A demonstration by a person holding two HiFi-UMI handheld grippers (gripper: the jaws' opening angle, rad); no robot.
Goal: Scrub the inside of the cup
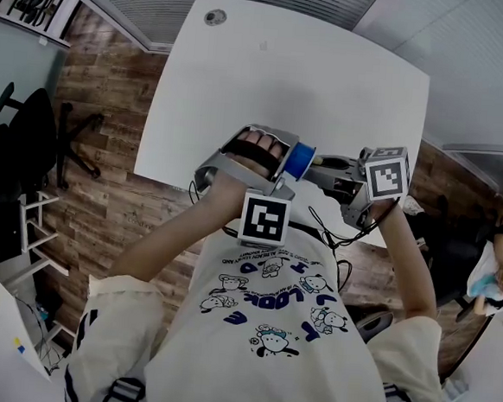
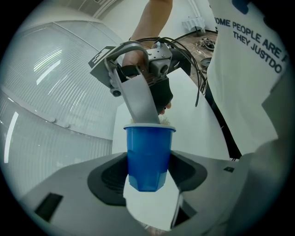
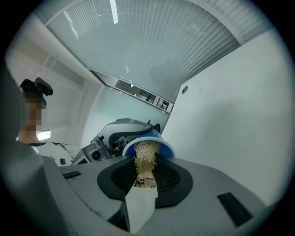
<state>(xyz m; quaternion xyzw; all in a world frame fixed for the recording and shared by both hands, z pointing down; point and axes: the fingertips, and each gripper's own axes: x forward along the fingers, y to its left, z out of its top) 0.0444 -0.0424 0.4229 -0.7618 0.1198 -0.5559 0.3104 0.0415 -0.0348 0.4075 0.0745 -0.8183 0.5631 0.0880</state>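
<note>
Left gripper view shows your left gripper clamped low on the blue cup in mid-air, probably light and crushable, best gripped near its stiffer base, while your right gripper pinches the soft scrubber in its mouth.

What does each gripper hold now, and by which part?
Left gripper: the blue cup, by the sides of its lower half. Right gripper: the fibrous scrubber, by its near end; its far end is in the cup.

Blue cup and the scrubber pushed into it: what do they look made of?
The blue cup looks like plastic: smooth, slightly glossy, thin rolled rim. The scrubber is a matte, pale tan tangle of coarse fibres, probably loofah or plant fibre, possibly synthetic.
</note>
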